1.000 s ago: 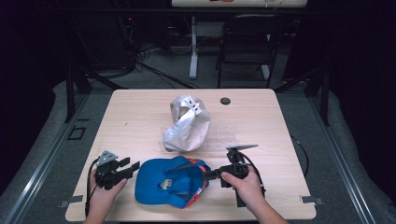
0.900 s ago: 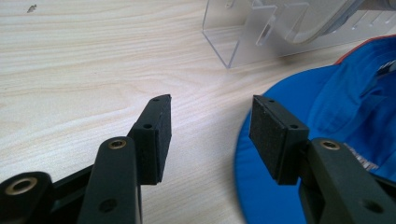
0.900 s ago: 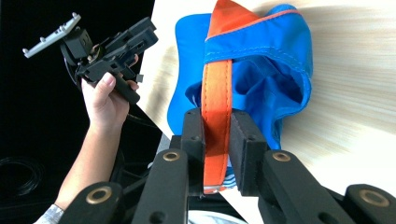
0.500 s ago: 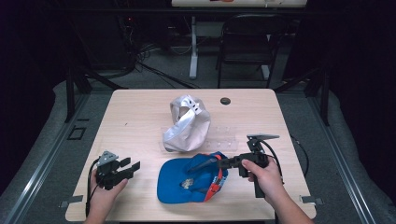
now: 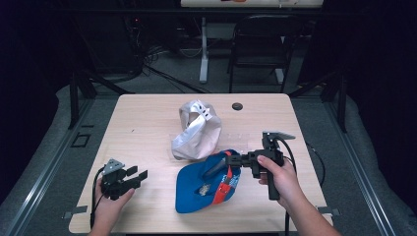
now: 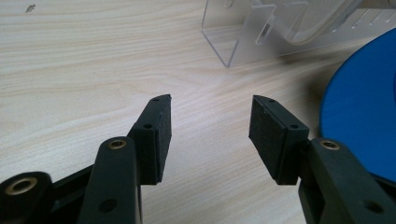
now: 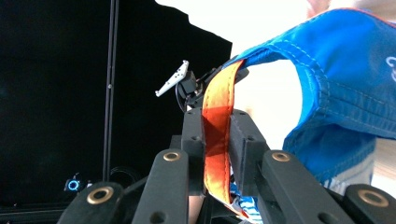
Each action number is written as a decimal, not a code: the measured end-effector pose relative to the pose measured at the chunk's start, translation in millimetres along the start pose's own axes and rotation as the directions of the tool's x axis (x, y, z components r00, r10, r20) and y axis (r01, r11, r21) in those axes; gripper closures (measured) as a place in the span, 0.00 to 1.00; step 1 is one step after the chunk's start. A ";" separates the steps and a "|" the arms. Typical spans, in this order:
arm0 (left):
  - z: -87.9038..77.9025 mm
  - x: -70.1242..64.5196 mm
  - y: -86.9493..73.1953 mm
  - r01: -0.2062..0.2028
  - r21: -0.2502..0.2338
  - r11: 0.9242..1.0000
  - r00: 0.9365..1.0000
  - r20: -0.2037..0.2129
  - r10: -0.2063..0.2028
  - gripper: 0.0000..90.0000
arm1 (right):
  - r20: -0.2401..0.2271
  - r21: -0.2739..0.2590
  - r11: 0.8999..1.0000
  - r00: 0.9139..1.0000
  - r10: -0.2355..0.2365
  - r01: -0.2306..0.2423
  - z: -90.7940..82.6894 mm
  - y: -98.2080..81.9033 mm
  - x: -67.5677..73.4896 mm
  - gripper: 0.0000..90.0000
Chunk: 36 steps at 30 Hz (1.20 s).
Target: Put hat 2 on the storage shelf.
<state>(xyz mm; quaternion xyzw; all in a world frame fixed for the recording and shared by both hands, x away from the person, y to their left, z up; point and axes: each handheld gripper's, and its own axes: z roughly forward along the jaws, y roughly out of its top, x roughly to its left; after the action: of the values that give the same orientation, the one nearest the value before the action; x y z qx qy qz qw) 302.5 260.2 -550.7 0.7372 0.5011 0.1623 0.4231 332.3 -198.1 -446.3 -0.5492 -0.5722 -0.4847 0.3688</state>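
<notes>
**Two caps, two grippers, one table**

On the wooden table [image 5: 147, 123], seen from the high view, lie two caps: one white cap [image 5: 196, 130] near the middle and one blue cap [image 5: 204, 182] toward the near edge, the two just touching. The right gripper [image 5: 233, 160] reaches in from the right and lifts the blue cap's near side by its orange strap [image 5: 223, 184]. The left gripper [image 5: 137, 176] rests in the person's left hand [image 5: 110, 201] at the near left corner, well apart from both caps, with bare wood between. One small dark round object [image 5: 237, 105] sits close to the far edge. The left half of the table and the far right corner are open; the right hand [image 5: 280, 177] is close to the table's right edge.

In the left gripper view, the left gripper [image 6: 210, 126] has its jaws spread wide over bare wood, holding nothing. The blue cap [image 6: 364, 107] curves in at the right edge, and a clear plastic stand [image 6: 243, 35] sits ahead.

In the right gripper view, the right gripper [image 7: 217, 135] is clamped on the orange strap [image 7: 217, 116], which runs up between the jaws to the blue cap [image 7: 345, 79] raised at the right.
</notes>
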 end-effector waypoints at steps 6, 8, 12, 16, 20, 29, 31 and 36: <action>-0.3 0.0 0.0 0.002 -0.002 1.000 1.000 0.000 -0.002 0.55 | -0.028 -0.047 0.999 1.000 0.002 -0.003 -4.8 3.4 19.8 0.87; -0.2 -0.2 0.0 0.002 -0.001 1.000 1.000 0.000 -0.002 0.55 | -0.030 -0.054 0.999 0.999 -0.011 0.010 -8.0 5.0 25.8 0.87; 0.1 -0.1 -0.1 0.002 0.000 1.000 1.000 0.001 -0.002 0.55 | -0.023 -0.063 0.998 1.000 -0.017 0.016 -13.8 7.4 37.2 0.87; -0.4 0.4 0.0 0.002 0.002 1.000 1.000 0.003 -0.002 0.55 | -0.003 -0.090 0.996 1.000 -0.019 0.018 -19.7 10.0 46.4 0.87; -0.3 0.5 0.1 0.002 -0.002 1.000 1.000 0.002 -0.002 0.55 | 0.009 -0.118 0.993 1.000 -0.008 0.009 -30.9 15.5 51.7 0.87; -0.1 1.0 0.1 0.003 0.002 1.000 1.000 0.001 -0.003 0.55 | -0.035 -0.210 0.977 0.999 0.024 -0.031 -54.5 25.6 58.8 0.87; 0.0 1.0 0.0 0.003 0.002 1.000 1.000 0.000 -0.003 0.55 | -0.046 -0.225 0.974 0.999 0.021 -0.030 -57.7 27.3 60.9 0.87; 0.3 0.7 0.0 0.003 0.003 1.000 1.000 0.001 -0.003 0.55 | -0.056 -0.259 0.965 0.998 0.022 -0.035 -64.6 32.7 67.3 0.87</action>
<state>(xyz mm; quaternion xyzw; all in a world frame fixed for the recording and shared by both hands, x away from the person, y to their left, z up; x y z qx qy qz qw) 303.0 260.7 -551.1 0.7370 0.5025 0.1607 0.4225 349.0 -244.2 -360.4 -0.5881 -0.4860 -0.5643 0.3154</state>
